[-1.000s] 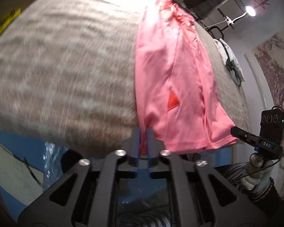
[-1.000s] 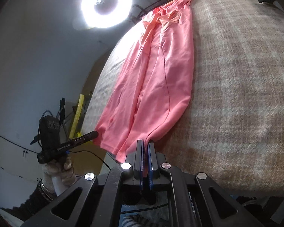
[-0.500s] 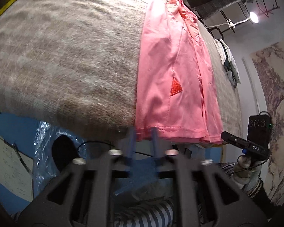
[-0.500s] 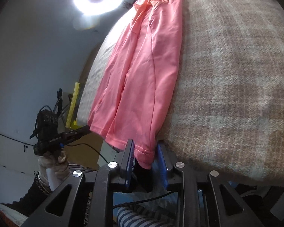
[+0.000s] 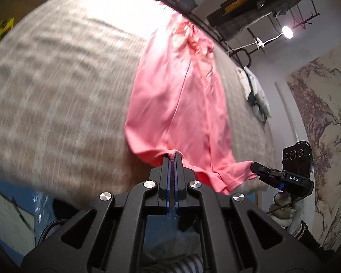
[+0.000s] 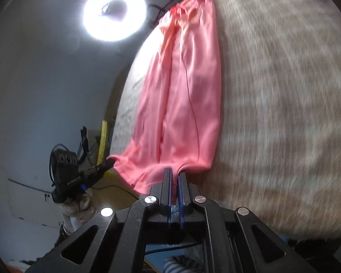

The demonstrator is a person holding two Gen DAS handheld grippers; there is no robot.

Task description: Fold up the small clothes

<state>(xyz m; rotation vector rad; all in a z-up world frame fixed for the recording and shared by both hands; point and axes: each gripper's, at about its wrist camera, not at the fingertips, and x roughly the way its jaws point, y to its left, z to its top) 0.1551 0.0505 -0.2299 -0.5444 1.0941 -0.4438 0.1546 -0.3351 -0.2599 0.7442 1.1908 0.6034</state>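
Note:
A pink garment [image 5: 181, 104] lies lengthwise on a grey checked cloth surface [image 5: 56, 91], its near hem hanging at the front edge. My left gripper [image 5: 173, 157] is shut on the near hem's left part. My right gripper [image 6: 174, 174] is shut on the hem's right part of the same pink garment [image 6: 184, 104]. Each gripper shows in the other's view: the right one [image 5: 254, 167] at the hem's right corner, the left one [image 6: 110, 160] at its left corner. The hem is bunched and lifted between them.
A white and dark garment [image 5: 254, 91] lies on the surface at the far right. A ring light [image 6: 114, 14] shines above the far end. Shelves [image 5: 261, 2] and a lamp [image 5: 287, 31] stand beyond the surface. A yellow strip [image 6: 102, 141] stands at the left.
Half a second ago both grippers were open around the hem. Now both are shut on it, and the hem is bunched and raised off the edge.

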